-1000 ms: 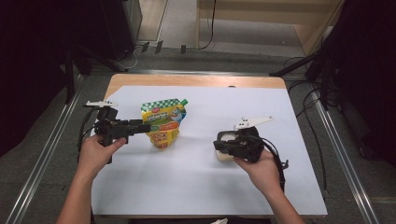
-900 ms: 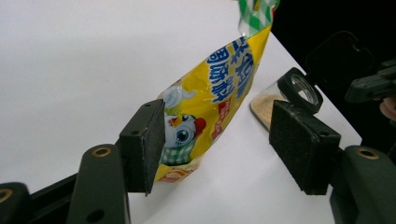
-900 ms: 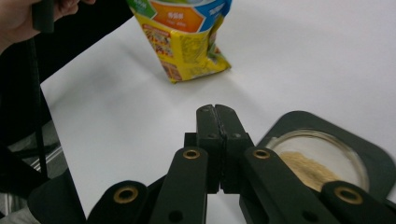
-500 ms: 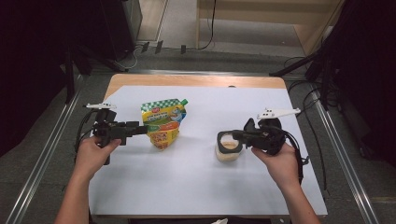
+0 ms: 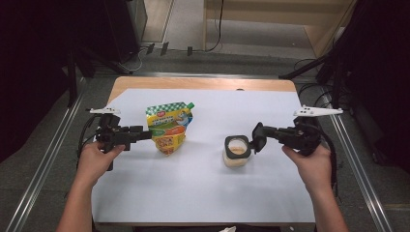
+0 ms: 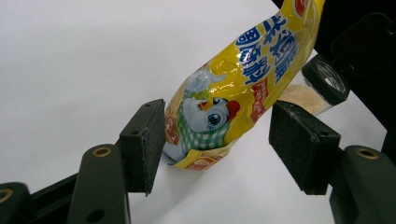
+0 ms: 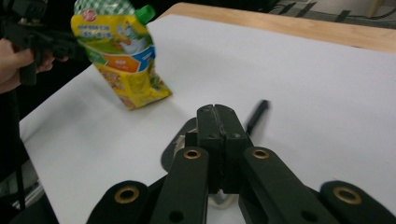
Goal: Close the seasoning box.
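The yellow pouch (image 5: 168, 129) stands on the white counter (image 5: 203, 193) at about nine o'clock from centre, its green cap (image 5: 191, 105) tilted up toward one o'clock. The left tool (image 5: 145, 134) comes at it from the nine o'clock side. In the left gripper view its jaws are spread on either side of the pouch's lower end (image 6: 219, 112), one pad (image 6: 148, 140) touching or nearly so, the other well off.

The small jar (image 5: 236, 151) of pale powder sits at about four o'clock from the pouch, its black flip lid (image 5: 257, 137) raised. The right tool (image 5: 256, 140) has its jaws pressed together just beside that lid; the right gripper view looks over the closed tip (image 7: 217, 114) toward the pouch (image 7: 119, 53).

The left hand (image 5: 96, 159) is nearer the pouch, the right hand (image 5: 309, 164) nearer the jar. The left gripper view shows the jar's powder (image 6: 303, 95) behind the pouch.
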`<state>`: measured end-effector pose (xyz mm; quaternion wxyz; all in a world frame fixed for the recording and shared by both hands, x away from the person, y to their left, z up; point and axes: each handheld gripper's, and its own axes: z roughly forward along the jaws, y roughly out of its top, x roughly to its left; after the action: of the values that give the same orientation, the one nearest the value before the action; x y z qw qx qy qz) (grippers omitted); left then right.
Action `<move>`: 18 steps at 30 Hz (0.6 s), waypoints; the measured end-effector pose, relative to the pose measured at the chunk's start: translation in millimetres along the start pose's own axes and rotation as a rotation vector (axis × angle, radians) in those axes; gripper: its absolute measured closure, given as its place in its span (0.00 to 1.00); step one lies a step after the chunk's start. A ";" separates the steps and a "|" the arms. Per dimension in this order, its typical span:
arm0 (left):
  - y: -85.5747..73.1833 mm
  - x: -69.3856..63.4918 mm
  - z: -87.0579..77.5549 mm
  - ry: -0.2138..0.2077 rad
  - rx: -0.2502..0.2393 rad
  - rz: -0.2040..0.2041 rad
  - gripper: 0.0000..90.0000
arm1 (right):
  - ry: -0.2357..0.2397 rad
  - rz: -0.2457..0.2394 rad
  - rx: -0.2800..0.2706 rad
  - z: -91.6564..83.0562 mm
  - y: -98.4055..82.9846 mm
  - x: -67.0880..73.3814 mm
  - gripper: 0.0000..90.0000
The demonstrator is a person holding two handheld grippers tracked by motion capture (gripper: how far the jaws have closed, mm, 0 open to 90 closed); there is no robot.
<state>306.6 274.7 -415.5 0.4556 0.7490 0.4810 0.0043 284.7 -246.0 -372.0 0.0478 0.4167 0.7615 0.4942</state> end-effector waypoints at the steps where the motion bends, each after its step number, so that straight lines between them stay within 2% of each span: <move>1: 0.0 0.0 -0.1 0.000 -0.002 0.002 0.41 | -0.011 0.013 -0.009 -4.8 -0.6 -4.5 1.00; 5: 0.0 0.6 0.9 -0.002 0.001 -0.003 0.41 | -0.038 0.047 -0.033 -14.3 -3.1 -16.8 1.00; 10: -1.2 1.5 3.2 0.000 0.012 0.001 0.41 | -0.084 0.073 -0.021 -6.7 -13.4 -28.3 1.00; 15: -1.8 3.5 2.2 0.008 0.013 0.003 0.40 | -0.078 0.111 0.002 5.2 -22.3 -36.0 1.00; 18: -2.2 5.0 0.4 0.012 0.007 0.000 0.40 | -0.071 0.109 0.023 13.0 -24.9 -35.1 1.00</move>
<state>307.9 278.3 -419.4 0.4500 0.7505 0.4840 0.0072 299.1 -264.8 -410.2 0.0433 0.4753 0.7412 0.4720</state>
